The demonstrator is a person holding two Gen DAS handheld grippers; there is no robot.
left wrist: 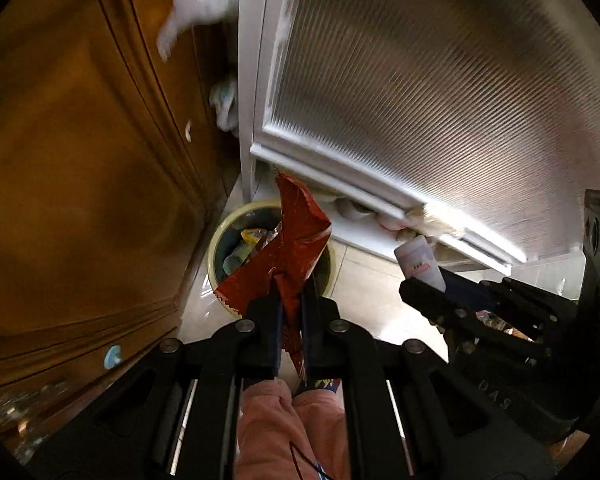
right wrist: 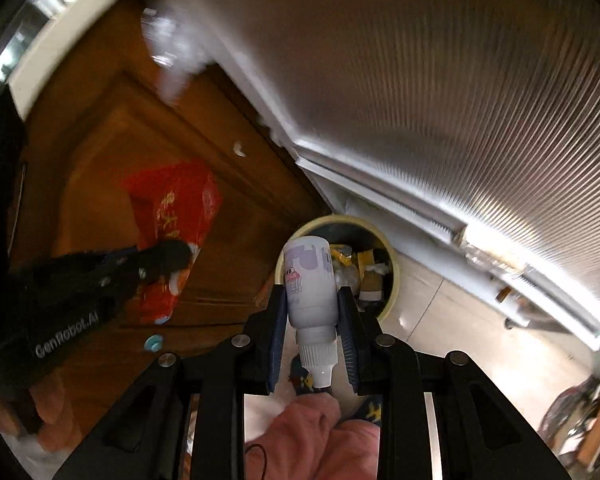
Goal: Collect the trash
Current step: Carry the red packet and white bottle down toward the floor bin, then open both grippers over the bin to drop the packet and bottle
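My left gripper (left wrist: 291,300) is shut on a crumpled red snack wrapper (left wrist: 296,236) and holds it above a round cream trash bin (left wrist: 220,236) on the floor. The bin holds several pieces of trash. My right gripper (right wrist: 311,300) is shut on a small white bottle (right wrist: 310,280), cap pointing back toward me, just before the same bin (right wrist: 394,268). In the left wrist view the right gripper (left wrist: 424,280) and its bottle (left wrist: 420,260) are at the right. In the right wrist view the left gripper (right wrist: 180,258) and the wrapper (right wrist: 172,216) are at the left.
A brown wooden cabinet door (left wrist: 80,160) stands left of the bin. A white-framed ribbed glass door (left wrist: 420,100) rises behind and to the right. The floor is pale tile (left wrist: 364,280). My pink-trousered legs (left wrist: 284,428) are below the grippers.
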